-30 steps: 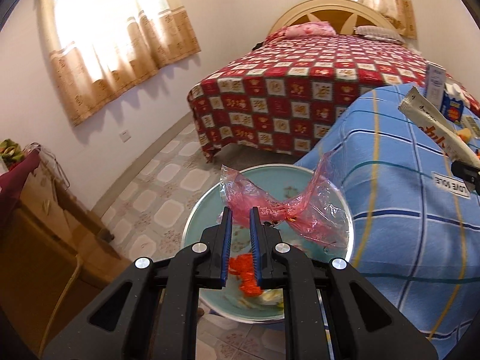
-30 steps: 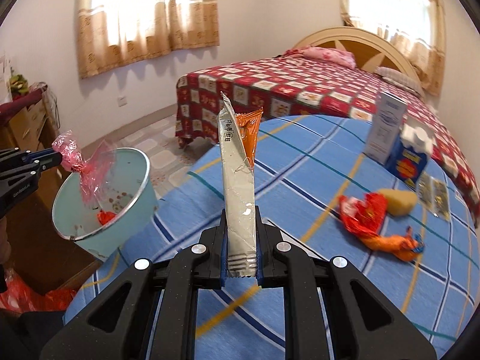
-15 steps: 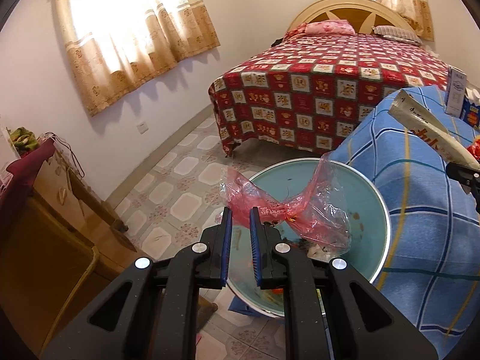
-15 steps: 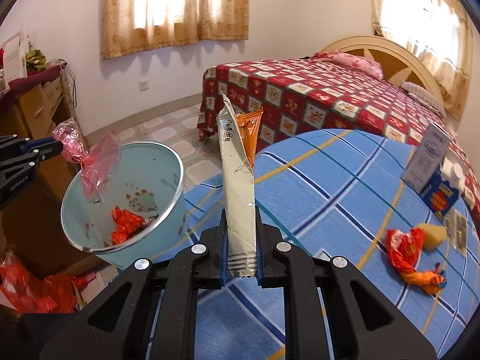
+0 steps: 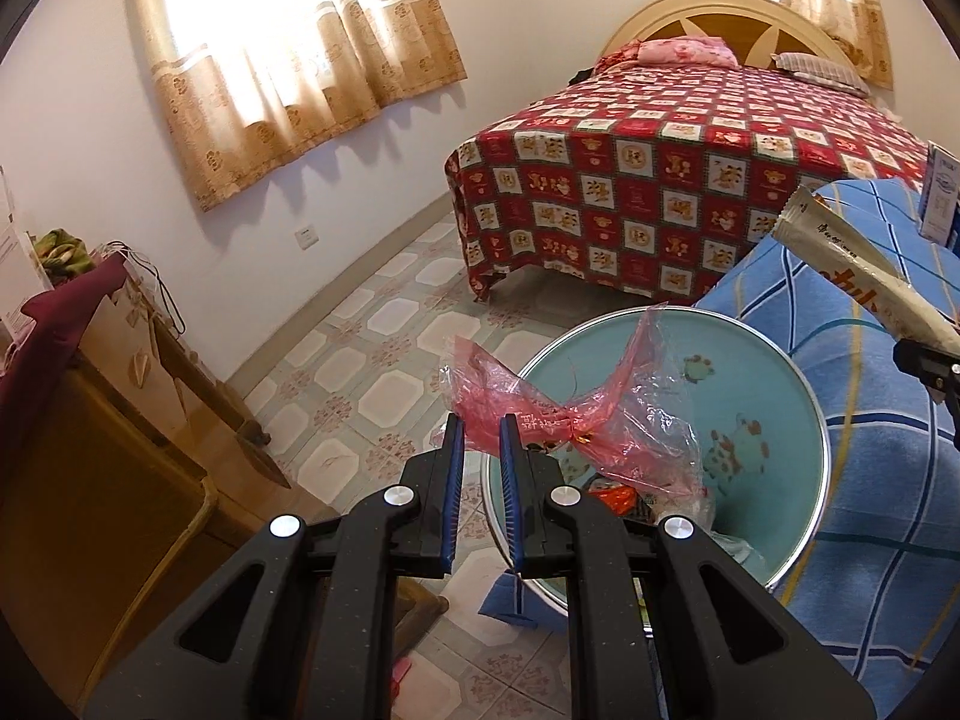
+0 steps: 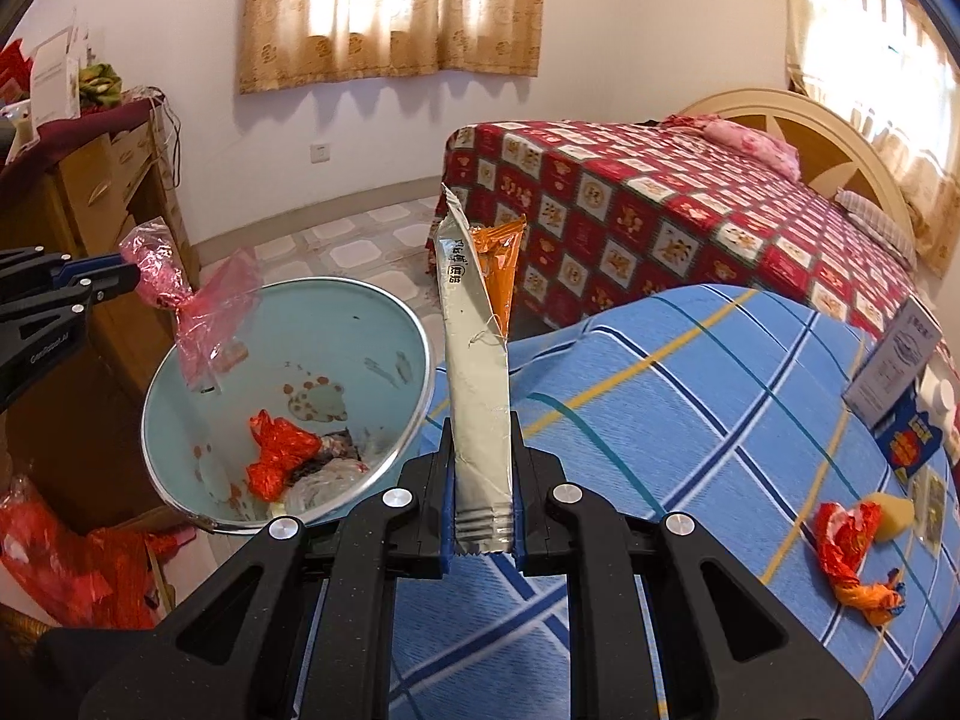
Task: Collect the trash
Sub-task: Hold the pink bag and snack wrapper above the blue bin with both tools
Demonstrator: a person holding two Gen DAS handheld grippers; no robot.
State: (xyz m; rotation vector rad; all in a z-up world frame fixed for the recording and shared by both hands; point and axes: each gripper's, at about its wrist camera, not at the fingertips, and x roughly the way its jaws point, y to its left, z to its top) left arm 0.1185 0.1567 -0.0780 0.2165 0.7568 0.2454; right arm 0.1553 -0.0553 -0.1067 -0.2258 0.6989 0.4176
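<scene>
Holding crumpled pink plastic wrapper (image 5: pixel 576 420) above pale blue metal bin (image 6: pixel 384 324), left tongs (image 5: pixel 478 426) clenched on it. Right tongs (image 6: pixel 483 450) grasping long silver sachet (image 6: pixel 477 372), not yet over bin. Red foil wrapper (image 6: pixel 279 450) already inside; orange-red wrapper (image 6: pixel 846 546) left on blue checked table (image 6: pixel 690 420).

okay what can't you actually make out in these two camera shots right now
- Left wrist view: whether the left gripper pinches the pink plastic bag; the bag covers its fingertips.
- Right wrist view: the bin bottom, covered by trash.
- Right wrist view: print on the silver wrapper, too small.
- Left wrist view: the right gripper, cut off by the edge.
</scene>
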